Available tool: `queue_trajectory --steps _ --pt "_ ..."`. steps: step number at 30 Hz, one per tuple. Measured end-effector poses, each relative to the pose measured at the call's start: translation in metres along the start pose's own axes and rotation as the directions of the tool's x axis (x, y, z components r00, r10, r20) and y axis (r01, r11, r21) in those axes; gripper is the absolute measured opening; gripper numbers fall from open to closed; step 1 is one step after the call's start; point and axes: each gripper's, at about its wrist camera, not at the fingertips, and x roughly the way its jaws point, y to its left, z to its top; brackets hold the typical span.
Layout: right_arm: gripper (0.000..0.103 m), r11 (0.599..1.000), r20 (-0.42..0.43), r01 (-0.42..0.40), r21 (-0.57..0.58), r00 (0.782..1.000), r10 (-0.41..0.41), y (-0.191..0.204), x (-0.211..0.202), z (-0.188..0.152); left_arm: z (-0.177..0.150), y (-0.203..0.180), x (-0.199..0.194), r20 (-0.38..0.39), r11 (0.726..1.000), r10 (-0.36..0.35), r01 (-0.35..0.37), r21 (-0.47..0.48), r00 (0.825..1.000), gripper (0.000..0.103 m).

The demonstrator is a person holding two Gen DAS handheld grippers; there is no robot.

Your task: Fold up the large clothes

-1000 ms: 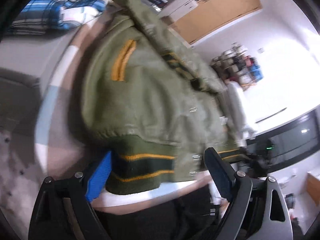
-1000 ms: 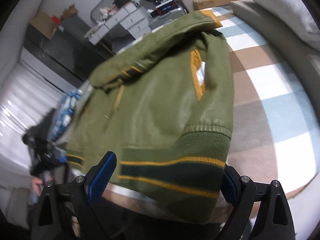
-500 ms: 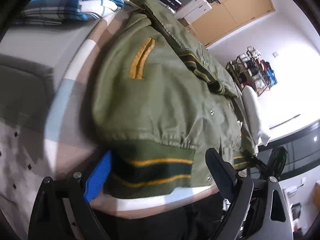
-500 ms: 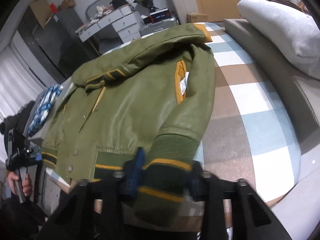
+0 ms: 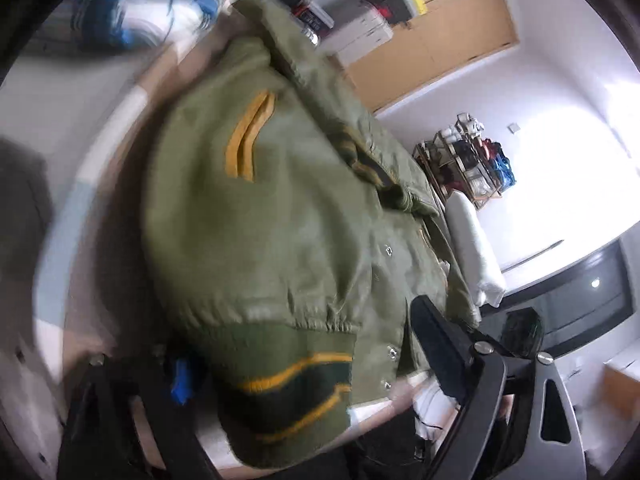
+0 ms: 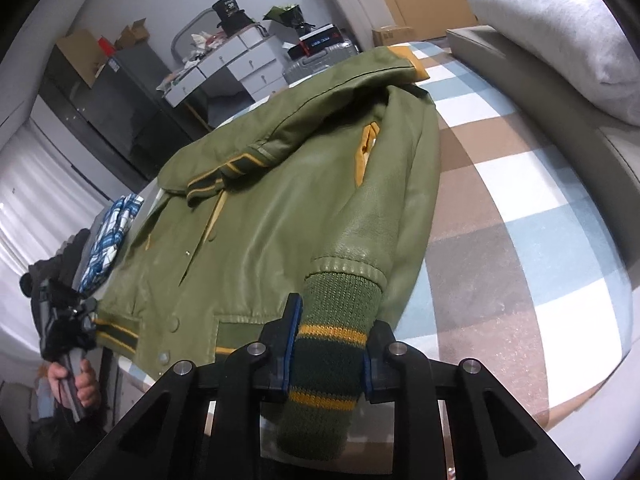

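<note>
In the left wrist view, a blue plaid garment (image 5: pixel 160 12) lies blurred at eleven o'clock on the checked bedspread (image 5: pixel 100 152). The olive green jacket (image 5: pixel 288 208) fills the middle, spread on the bed with its yellow pocket trim up and its collar toward twelve o'clock. The left gripper (image 5: pixel 304 360) stands wide at six o'clock — its fingers flank the near knit cuff (image 5: pixel 292 384), which hangs over the bed's edge between them, and no pad visibly presses it. A white pillow (image 5: pixel 476 256) lies at three o'clock, a cluttered shelf (image 5: pixel 472 164) beyond it at two o'clock.

In the right wrist view, the person's hand (image 6: pixel 76 384) grips the handle of the left gripper at eight o'clock, by the jacket's hem corner. The same plaid garment (image 6: pixel 112 236) sits at nine o'clock, and a white chest of drawers (image 6: pixel 232 68) stands at eleven o'clock. The jacket (image 6: pixel 280 200) lies across the centre, one sleeve running down to six o'clock. There the right gripper (image 6: pixel 330 348) has just been closing — its blue-padded fingers (image 6: pixel 291 344) now sit narrow and clamp the striped knit sleeve cuff (image 6: pixel 332 344), whose end droops past the jaws. The bedspread (image 6: pixel 520 240) stretches bare toward three o'clock, and a grey pillow (image 6: pixel 560 28) rests at one o'clock.
</note>
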Motion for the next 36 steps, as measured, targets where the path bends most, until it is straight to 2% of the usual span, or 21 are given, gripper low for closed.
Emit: queue_trajectory --steps 2,4,6,7,9,11,13,17,20,23,25,28,29,32,34,36 --pt "0.025 1.000 -0.011 0.021 -0.014 1.000 -0.021 0.003 0.004 0.001 -0.001 -0.004 0.004 -0.017 1.000 0.021 -0.021 0.022 1.000 0.087" --pt "0.021 0.999 -0.015 0.035 -0.028 0.999 -0.036 0.005 0.007 0.002 -0.003 -0.007 0.008 -0.031 0.997 0.062 -0.061 0.042 0.998 0.076" --pt "0.016 0.998 -0.005 0.044 -0.040 0.999 -0.044 0.005 0.005 0.002 -0.009 -0.012 0.009 -0.043 0.992 0.108 -0.105 0.075 0.993 0.026" --pt "0.014 0.998 0.007 0.042 -0.040 0.999 -0.041 0.005 0.003 0.002 -0.012 -0.013 0.010 -0.052 0.984 0.160 -0.155 0.090 0.986 0.023" --pt "0.012 0.999 0.035 0.031 -0.028 0.999 -0.030 0.001 -0.007 0.000 -0.021 -0.012 0.006 -0.059 0.985 0.155 -0.149 0.092 0.986 0.014" --pt "0.010 1.000 0.084 0.021 -0.018 0.996 -0.020 -0.004 -0.021 -0.002 -0.027 -0.011 0.002 -0.055 0.985 0.157 -0.152 0.085 0.986 0.011" --pt "0.009 0.995 0.111 0.062 -0.073 0.992 -0.054 -0.003 -0.033 -0.008 -0.032 -0.010 -0.002 -0.063 0.988 0.143 -0.139 0.067 0.988 0.009" --pt "0.009 0.993 0.071 0.049 -0.104 0.997 -0.042 -0.010 -0.061 -0.019 -0.056 -0.026 -0.021 -0.097 0.989 0.128 -0.119 0.089 0.987 0.009" --pt "0.009 0.996 0.038 0.032 -0.086 0.999 -0.029 -0.011 -0.086 -0.025 -0.073 -0.046 -0.031 -0.113 0.989 0.114 -0.102 0.111 0.987 0.009" --pt "0.009 0.999 0.017 -0.012 -0.030 1.000 0.013 -0.008 -0.111 -0.027 -0.075 -0.070 -0.043 -0.107 0.992 0.055 -0.042 0.120 0.993 0.009" --pt "0.009 0.999 0.037 -0.054 0.009 0.998 0.054 -0.005 -0.126 -0.020 -0.061 -0.080 -0.047 -0.096 0.994 0.008 0.003 0.112 0.995 0.009" --pt "0.009 0.988 0.091 -0.132 0.079 0.988 0.125 -0.003 -0.132 0.011 -0.013 -0.097 -0.043 -0.086 0.988 -0.075 0.085 0.126 0.993 0.009" --pt "0.009 0.984 0.109 -0.159 0.085 0.983 0.149 -0.001 -0.130 0.028 0.010 -0.105 -0.037 -0.088 0.986 -0.080 0.092 0.142 0.993 0.009" --pt "0.009 0.987 0.175 -0.149 0.067 0.975 0.135 0.011 -0.123 0.076 0.075 -0.124 -0.015 -0.090 0.984 -0.079 0.092 0.153 0.993 0.009" --pt "0.009 0.984 0.187 -0.157 0.089 0.973 0.138 0.014 -0.109 0.117 0.113 -0.134 0.002 -0.099 0.984 -0.066 0.082 0.158 0.993 0.009" --pt "0.009 0.980 0.173 -0.144 0.135 0.977 0.120 0.012 -0.086 0.157 0.162 -0.134 0.023 -0.104 0.991 -0.053 0.066 0.117 0.993 0.009"
